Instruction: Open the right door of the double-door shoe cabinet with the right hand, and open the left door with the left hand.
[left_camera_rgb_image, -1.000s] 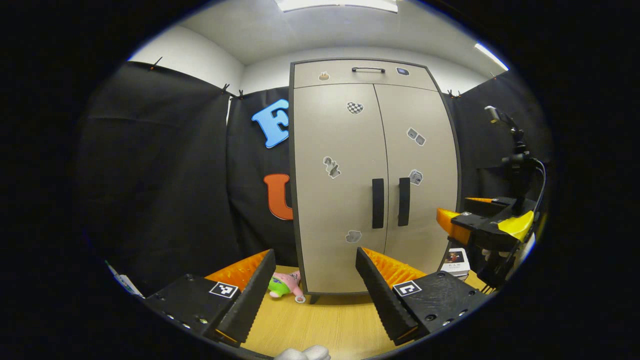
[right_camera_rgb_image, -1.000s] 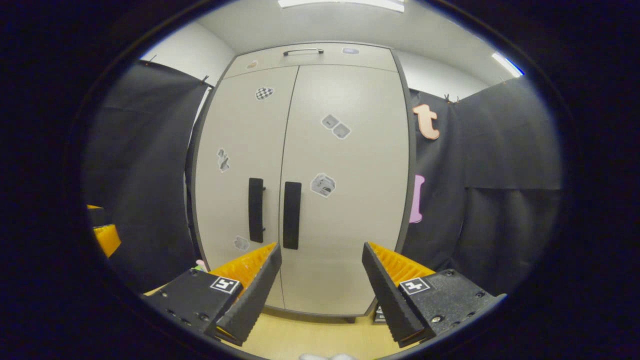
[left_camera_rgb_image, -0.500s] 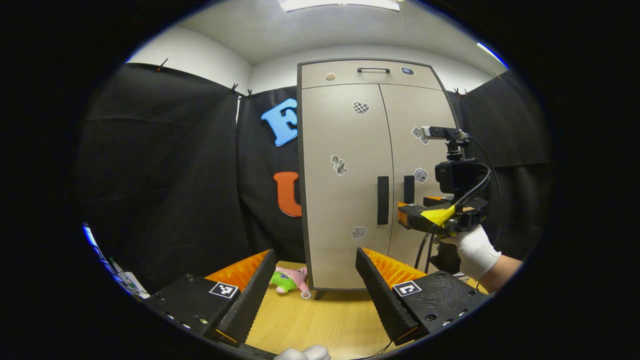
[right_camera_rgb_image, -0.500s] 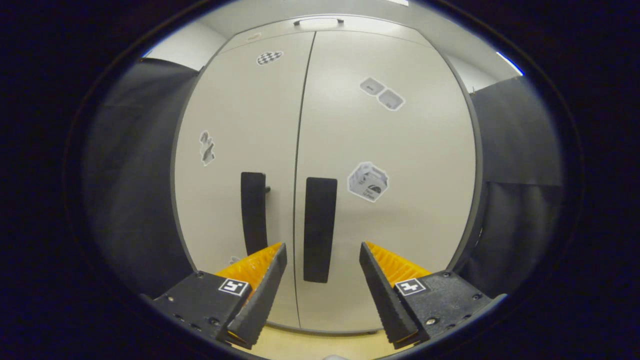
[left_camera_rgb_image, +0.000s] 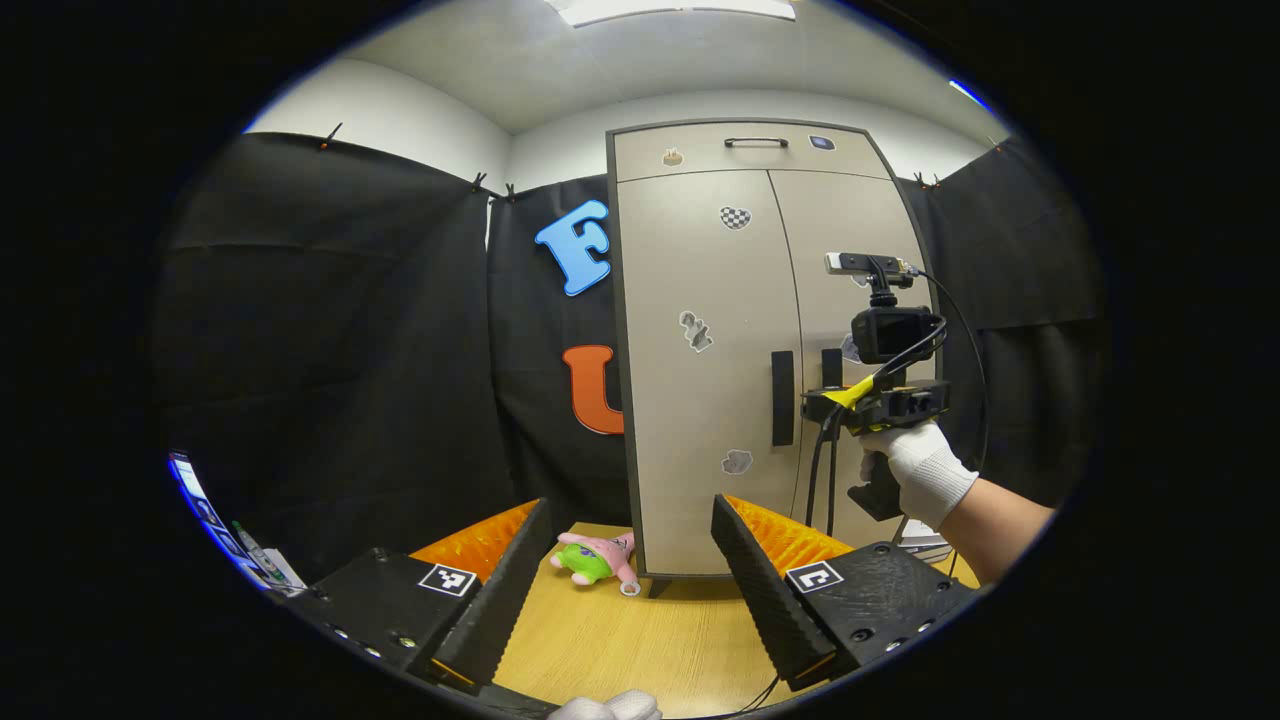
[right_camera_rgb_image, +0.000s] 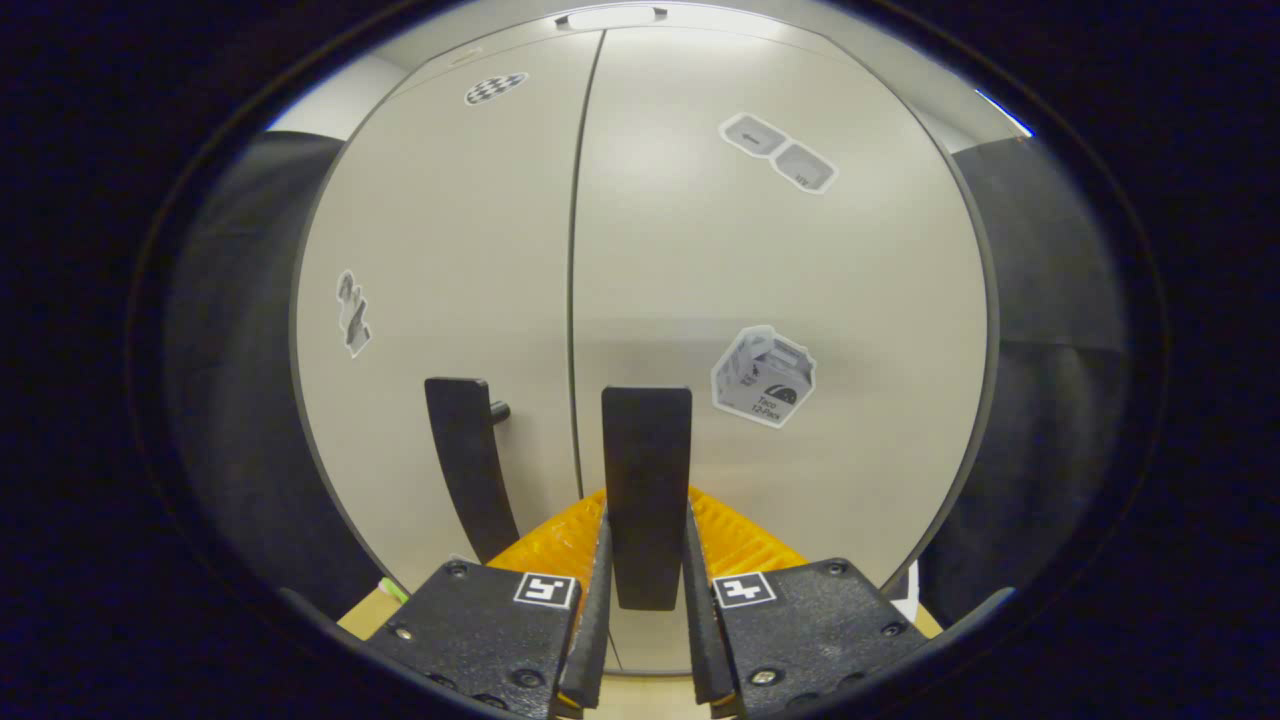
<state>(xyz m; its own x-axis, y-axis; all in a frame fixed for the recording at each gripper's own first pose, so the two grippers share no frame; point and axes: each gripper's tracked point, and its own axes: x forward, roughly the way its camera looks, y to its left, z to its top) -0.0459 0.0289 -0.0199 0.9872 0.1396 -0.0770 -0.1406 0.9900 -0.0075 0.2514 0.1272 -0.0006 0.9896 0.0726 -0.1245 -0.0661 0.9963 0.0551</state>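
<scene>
- Since half a second ago our right gripper (right_camera_rgb_image: 645, 610) has closed in on the right door handle (right_camera_rgb_image: 646, 490); its fingers, spread wide then, now pinch the handle's lower part from both sides.
- Our left gripper (left_camera_rgb_image: 620, 590) stays low over the wooden floor (left_camera_rgb_image: 640, 640), fingers spread wide, holding nothing, and sits slightly left of where it was.
- Just ahead of it, a small plush toy (left_camera_rgb_image: 592, 558) lies at the foot of the shoe cabinet (left_camera_rgb_image: 700, 300).
- The cabinet stands upright against the booth's wall; both doors are shut, the seam between them unbroken.
- In the left gripper view the right gripper (left_camera_rgb_image: 822, 403), held by a gloved hand (left_camera_rgb_image: 920, 470), reaches the right handle; the left door handle (left_camera_rgb_image: 782, 398) is free beside it.
- Judgement: the handles are rigid vertical bars, smooth and possibly slippery; grip mid-bar and pull squarely.
- Judgement: the door panel looks light, swinging on a side hinge, so a steady arcing pull suits.
</scene>
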